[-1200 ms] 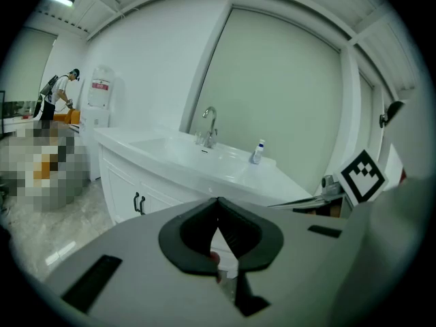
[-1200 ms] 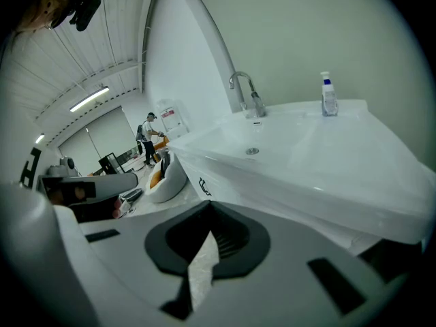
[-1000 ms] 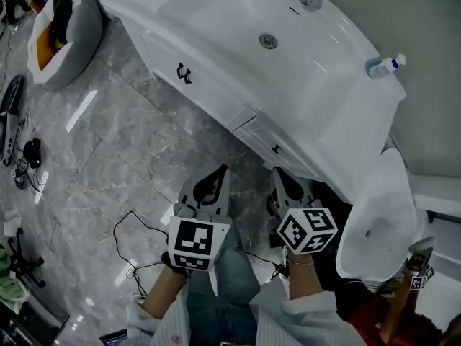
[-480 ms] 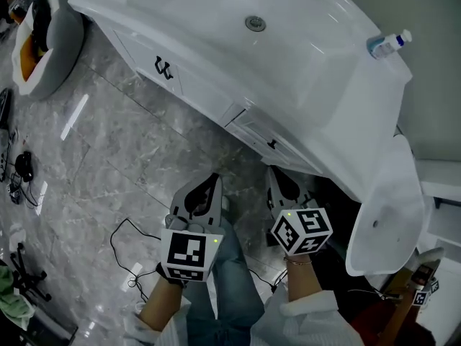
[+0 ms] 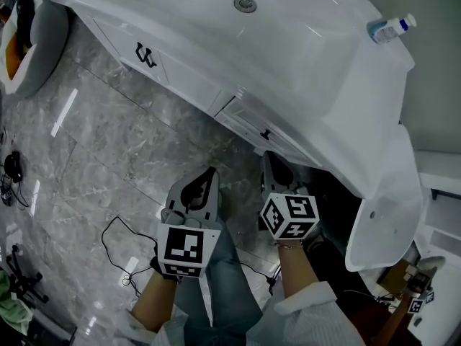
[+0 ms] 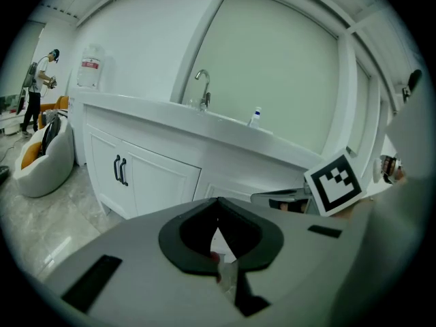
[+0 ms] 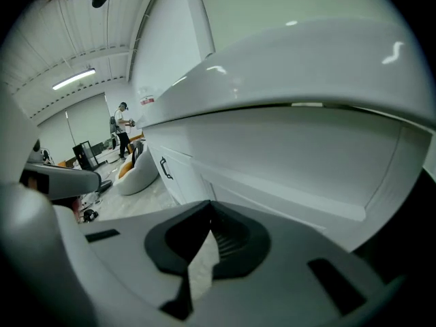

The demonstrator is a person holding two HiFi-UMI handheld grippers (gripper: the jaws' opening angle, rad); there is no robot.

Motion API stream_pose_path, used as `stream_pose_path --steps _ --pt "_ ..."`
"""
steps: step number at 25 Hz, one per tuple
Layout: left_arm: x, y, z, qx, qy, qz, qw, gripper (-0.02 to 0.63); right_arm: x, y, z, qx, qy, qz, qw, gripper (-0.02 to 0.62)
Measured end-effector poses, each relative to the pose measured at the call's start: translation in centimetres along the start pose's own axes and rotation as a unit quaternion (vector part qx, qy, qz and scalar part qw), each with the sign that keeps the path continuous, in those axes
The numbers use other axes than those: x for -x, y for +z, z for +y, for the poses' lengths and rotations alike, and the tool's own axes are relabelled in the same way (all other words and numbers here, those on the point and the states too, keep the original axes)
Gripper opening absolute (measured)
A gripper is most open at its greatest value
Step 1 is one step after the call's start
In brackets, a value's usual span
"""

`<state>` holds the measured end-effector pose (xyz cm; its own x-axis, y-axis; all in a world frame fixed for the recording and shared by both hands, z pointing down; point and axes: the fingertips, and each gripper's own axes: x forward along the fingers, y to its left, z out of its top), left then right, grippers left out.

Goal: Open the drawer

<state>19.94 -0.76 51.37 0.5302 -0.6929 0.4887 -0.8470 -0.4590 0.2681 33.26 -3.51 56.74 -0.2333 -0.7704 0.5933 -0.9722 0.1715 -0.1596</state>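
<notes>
The white vanity's drawer sits under the counter edge and looks closed, with a small black handle. My right gripper is shut with nothing in it. It points at the drawer front from just below the handle, apart from it. In the right gripper view, its jaws meet before the white panel under the counter. My left gripper is also shut and empty, to the left of the drawer over the floor. The left gripper view shows its tips facing the cabinet.
Cabinet doors with paired black handles lie left of the drawer. A sink drain and a bottle are on the counter. A white toilet stands close on the right. Cables trail on the marble floor. A person stands far off.
Both grippers have sunk lower in front of the vanity, and the head view has shifted with them. Their jaws stay shut. The drawer has not moved.
</notes>
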Motion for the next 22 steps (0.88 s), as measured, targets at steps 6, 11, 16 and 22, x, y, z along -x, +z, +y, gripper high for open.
stream_pose_path --steps 6,11,16,22 --pt "-1.0 -1.0 0.5 -0.011 0.000 0.004 0.9999 0.017 -2.2 -1.5 -1.2 -0.009 -0.022 0.007 1.000 0.012" --pt "-1.9 -1.8 0.5 -0.003 -0.005 0.009 0.9999 0.017 -3.6 -2.4 -2.3 -0.020 -0.041 0.020 0.999 0.023" --pt "-3.4 -1.9 0.6 -0.007 -0.007 0.012 0.9999 0.017 -4.9 -3.5 -3.3 -0.037 -0.057 0.036 0.997 0.091" --pt "-5.0 -2.2 0.3 -0.020 -0.020 0.016 0.9995 0.017 -6.5 -4.9 -3.9 -0.048 -0.075 0.060 0.994 0.171"
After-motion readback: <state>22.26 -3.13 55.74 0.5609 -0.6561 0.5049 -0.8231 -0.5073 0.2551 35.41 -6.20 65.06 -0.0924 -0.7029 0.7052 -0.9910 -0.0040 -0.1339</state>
